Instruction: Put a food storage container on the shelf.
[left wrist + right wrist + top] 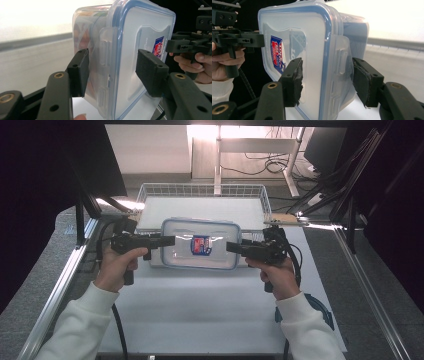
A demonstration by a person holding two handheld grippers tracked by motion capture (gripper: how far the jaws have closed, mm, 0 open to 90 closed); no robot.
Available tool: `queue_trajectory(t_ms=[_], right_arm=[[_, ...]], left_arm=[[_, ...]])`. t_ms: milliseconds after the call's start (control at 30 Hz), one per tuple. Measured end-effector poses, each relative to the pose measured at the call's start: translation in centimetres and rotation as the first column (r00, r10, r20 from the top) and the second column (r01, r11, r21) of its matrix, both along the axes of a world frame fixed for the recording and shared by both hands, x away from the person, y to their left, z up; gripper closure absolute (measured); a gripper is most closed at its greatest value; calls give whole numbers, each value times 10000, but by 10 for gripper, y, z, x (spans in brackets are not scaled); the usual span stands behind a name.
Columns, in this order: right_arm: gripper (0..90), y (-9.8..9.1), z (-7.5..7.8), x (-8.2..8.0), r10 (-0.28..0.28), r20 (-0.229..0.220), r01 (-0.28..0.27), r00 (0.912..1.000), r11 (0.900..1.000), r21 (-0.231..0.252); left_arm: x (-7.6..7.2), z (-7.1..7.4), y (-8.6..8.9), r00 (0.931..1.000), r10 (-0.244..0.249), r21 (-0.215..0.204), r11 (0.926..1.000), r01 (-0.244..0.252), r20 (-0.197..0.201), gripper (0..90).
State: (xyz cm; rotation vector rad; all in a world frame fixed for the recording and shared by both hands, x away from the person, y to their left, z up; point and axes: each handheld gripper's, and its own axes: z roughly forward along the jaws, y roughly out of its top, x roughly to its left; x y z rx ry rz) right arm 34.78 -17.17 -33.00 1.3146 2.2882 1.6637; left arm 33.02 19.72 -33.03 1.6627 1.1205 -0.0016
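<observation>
Now container clamped endwise between left hand-held gripper, right hand-held gripper.

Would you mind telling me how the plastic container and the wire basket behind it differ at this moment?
The plastic container is clear-walled with a blue-rimmed lid and a label; the wire basket is open white mesh without a lid. The container is gripped at its two short ends, by the left gripper and the right gripper; the basket rests untouched. The container is smaller than the basket. Both are rectangular.

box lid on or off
On. The blue-rimmed lid covers the box, and its side flap lies folded down against the wall between the left tool's pads.
</observation>
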Motion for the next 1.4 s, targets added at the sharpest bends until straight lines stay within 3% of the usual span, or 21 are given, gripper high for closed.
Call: queue_trajectory(t_ms=[400,533,867,1133,1400], right_arm=[[439,5,24,21,41,185,-41,9998,10000,-17],[440,8,34,34,24,240,-26,9997,10000,73],[439,13,47,54,2,221,-3,9998,10000,26],[440,13,56,73,-60,181,63,9998,9998,-174],[439,9,50,98,-151,-188,149,9997,9998,-112]], left_arm=[[21,20,7,9999,-52,-63,10000,53,160,456],[34,30,10,9997,-47,-74,10000,49,228,456],[55,41,15,9996,-50,-210,9998,55,271,460],[77,38,16,9997,-164,-483,9987,171,159,462],[102,31,11,9998,-89,-579,9983,78,-193,461]])
